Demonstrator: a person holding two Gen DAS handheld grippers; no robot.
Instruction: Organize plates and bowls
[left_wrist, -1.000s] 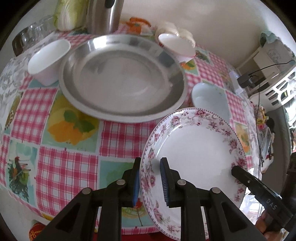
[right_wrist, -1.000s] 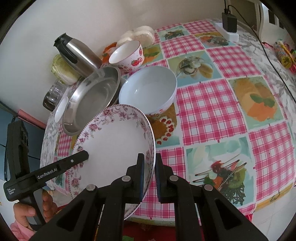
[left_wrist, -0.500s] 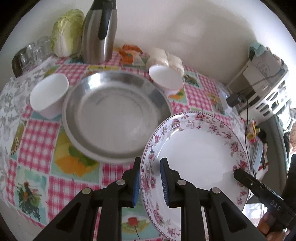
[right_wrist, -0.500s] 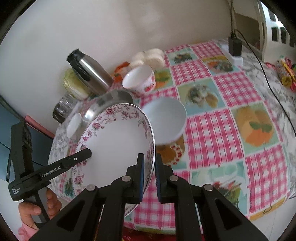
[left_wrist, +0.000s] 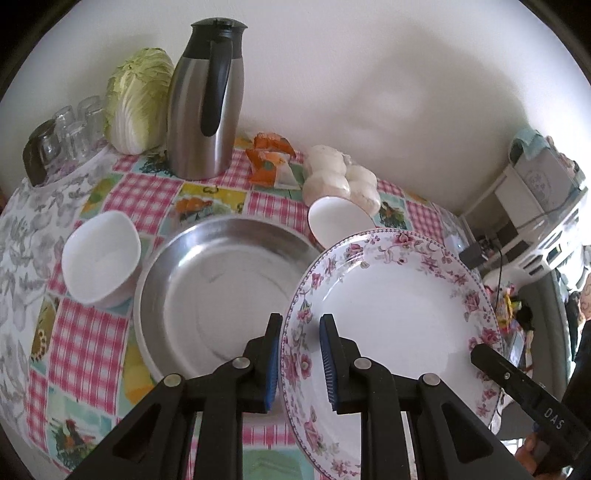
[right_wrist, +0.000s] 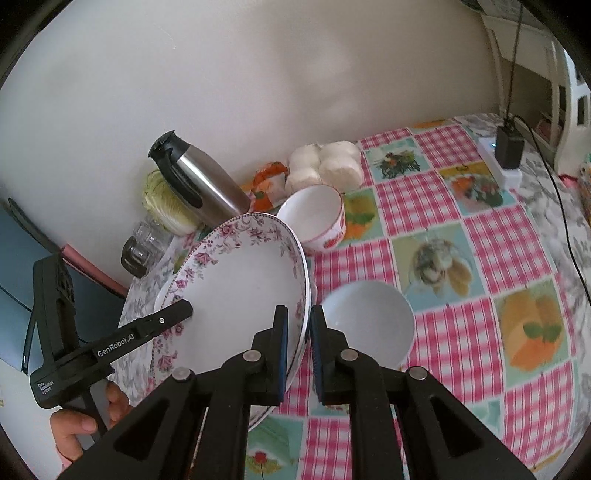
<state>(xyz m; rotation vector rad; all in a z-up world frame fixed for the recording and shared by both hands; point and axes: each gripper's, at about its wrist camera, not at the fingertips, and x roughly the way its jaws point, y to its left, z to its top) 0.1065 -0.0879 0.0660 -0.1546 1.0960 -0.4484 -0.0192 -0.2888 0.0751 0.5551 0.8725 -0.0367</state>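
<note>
left wrist view: i have the left gripper (left_wrist: 298, 356) and right gripper (right_wrist: 298, 350) both clamped on opposite rims of the floral plate (left_wrist: 391, 314), held above the steel plate (left_wrist: 218, 291). nothing stacked yet; bowls sit scattered.

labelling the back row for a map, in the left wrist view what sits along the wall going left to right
drinking glasses → cabbage → steel thermos jug → orange snack packets → bag of white buns
</note>
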